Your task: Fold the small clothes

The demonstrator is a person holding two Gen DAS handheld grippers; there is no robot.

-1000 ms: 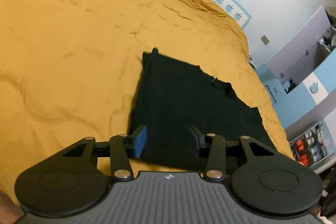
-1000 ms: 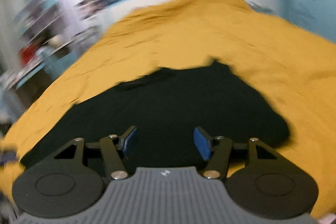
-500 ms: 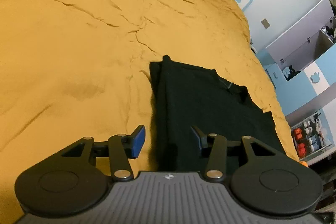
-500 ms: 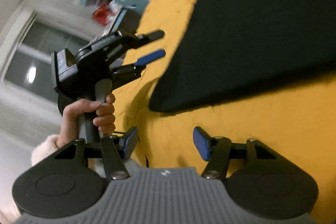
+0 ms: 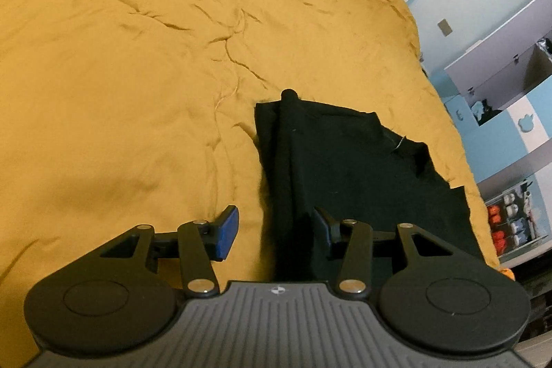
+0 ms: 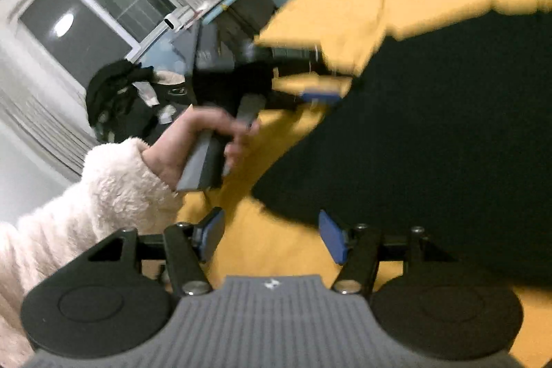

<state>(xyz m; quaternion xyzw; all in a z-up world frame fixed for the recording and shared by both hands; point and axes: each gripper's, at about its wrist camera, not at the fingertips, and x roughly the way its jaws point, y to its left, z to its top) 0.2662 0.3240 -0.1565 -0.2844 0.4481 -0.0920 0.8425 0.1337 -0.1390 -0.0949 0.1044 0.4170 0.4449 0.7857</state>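
The black garment (image 5: 345, 168) lies flat, its left edge folded over, on the mustard bedspread (image 5: 138, 57), both the left claw (image 5: 274, 231) and right claw (image 6: 270, 235) released.

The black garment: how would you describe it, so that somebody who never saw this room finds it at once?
Look at the wide mustard-yellow bedspread that covers the bed. Near its edge, toward the blue and white wall, lies the flat black garment, partly folded. It is the only dark thing on the yellow cloth.
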